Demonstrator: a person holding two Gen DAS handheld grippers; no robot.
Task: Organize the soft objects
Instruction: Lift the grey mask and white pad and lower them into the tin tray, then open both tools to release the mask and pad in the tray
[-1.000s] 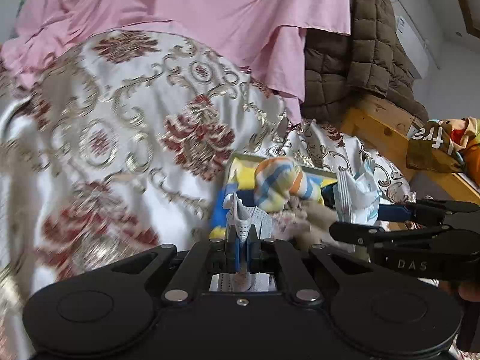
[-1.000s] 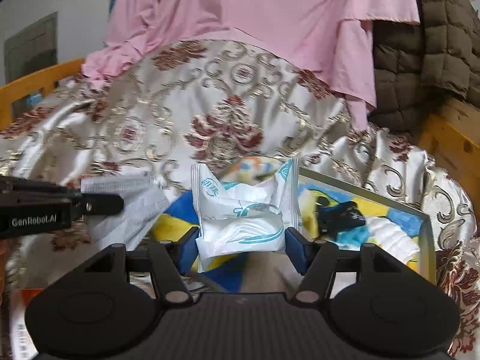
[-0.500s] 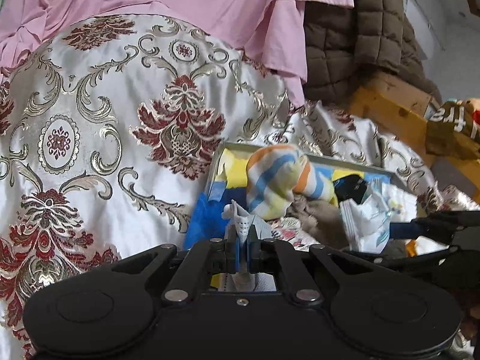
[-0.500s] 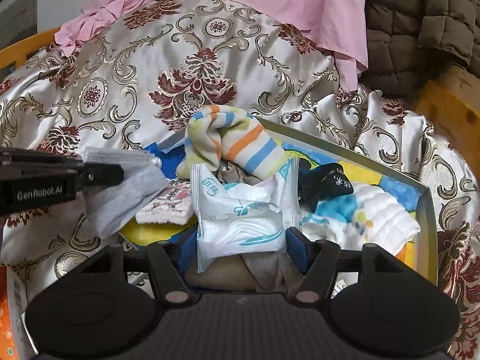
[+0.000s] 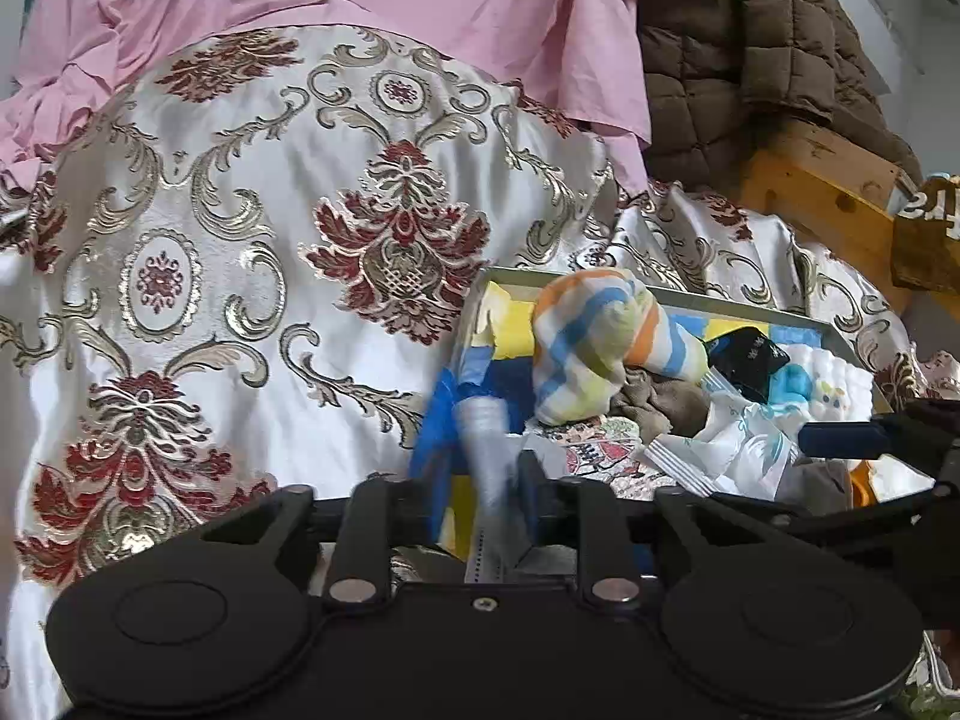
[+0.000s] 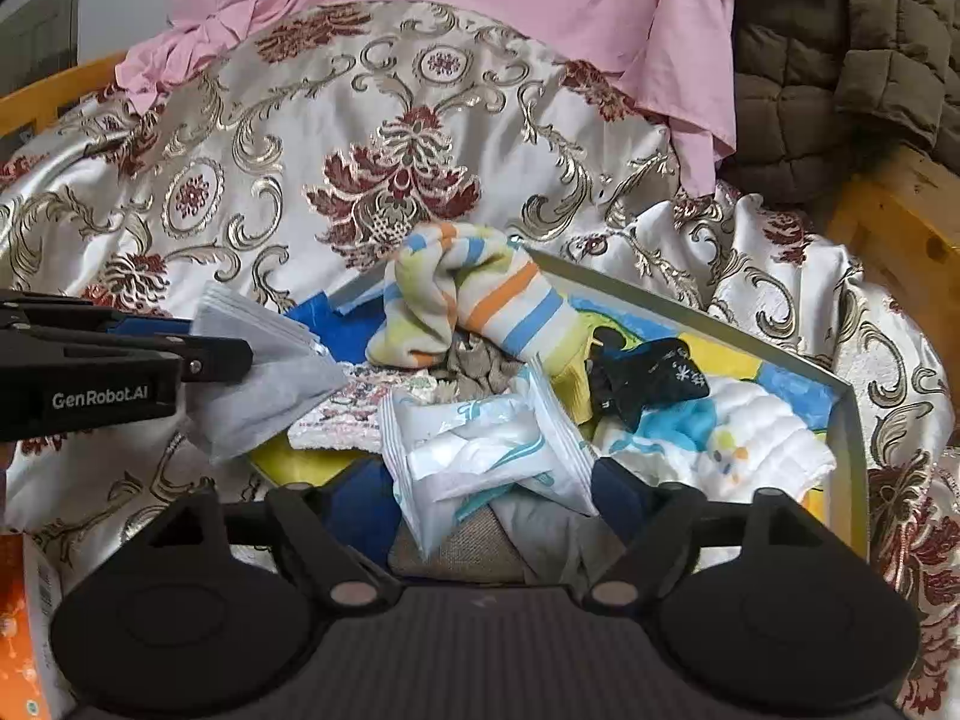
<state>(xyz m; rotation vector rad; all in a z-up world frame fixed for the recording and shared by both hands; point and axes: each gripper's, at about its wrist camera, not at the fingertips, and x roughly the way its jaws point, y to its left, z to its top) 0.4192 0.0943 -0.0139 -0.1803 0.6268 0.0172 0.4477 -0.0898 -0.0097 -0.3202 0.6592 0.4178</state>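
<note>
Left tool [image 6: 240, 354]: closed on grey face mask [image 6: 264, 378], just left of tray [image 6: 843, 420]. Right tool [image 6: 492, 480]: closed on white wet-wipe packet [image 6: 480, 456], over tray's near edge. Striped sock [image 6: 468, 294], black sock [image 6: 648, 378], white cloth [image 6: 750, 438]: inside tray.

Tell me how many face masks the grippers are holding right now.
1: a grey face mask pinched in the left gripper, beside the tray. The right gripper holds a plastic-wrapped packet instead.
</note>
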